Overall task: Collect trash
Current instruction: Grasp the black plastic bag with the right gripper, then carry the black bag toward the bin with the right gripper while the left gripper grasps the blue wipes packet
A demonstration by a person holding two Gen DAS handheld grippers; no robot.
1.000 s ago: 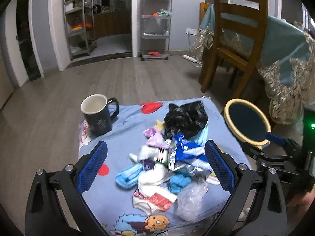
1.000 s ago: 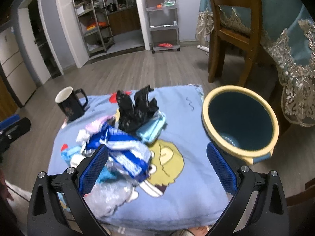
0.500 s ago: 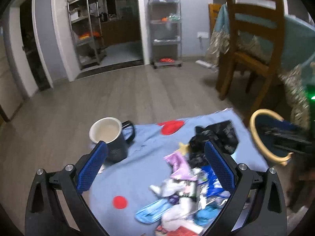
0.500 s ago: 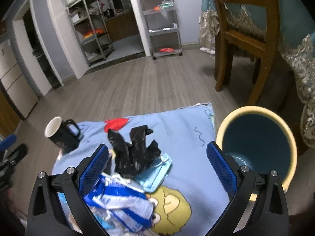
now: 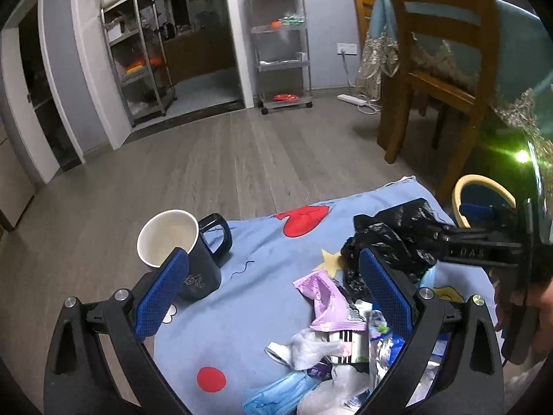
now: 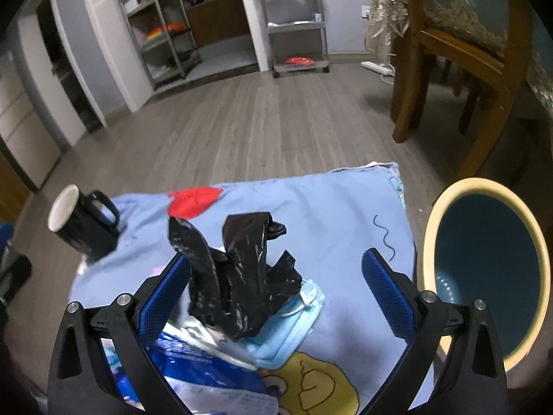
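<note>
A pile of trash lies on a blue cartoon cloth (image 5: 262, 276): a crumpled black plastic bag (image 6: 238, 276), a blue face mask (image 6: 293, 325), a purple wrapper (image 5: 328, 304), blue and white wrappers (image 6: 207, 373). My left gripper (image 5: 273, 297) is open and empty, low over the cloth, its fingers between the mug and the pile. My right gripper (image 6: 276, 294) is open and empty, with the black bag between its fingers. A teal bin with a yellow rim (image 6: 484, 269) stands to the right of the cloth.
A dark mug with a white inside (image 5: 179, 249) stands on the cloth's left part, close to my left gripper's left finger. A wooden chair (image 5: 442, 69) and a table with a teal lace cloth (image 5: 518, 52) stand behind the bin. Metal shelves (image 5: 280, 34) line the far wall.
Both grippers have moved forward and lower toward the cloth. The black bag now sits between the right gripper's fingers; the mug is now beside the left gripper's left finger.
</note>
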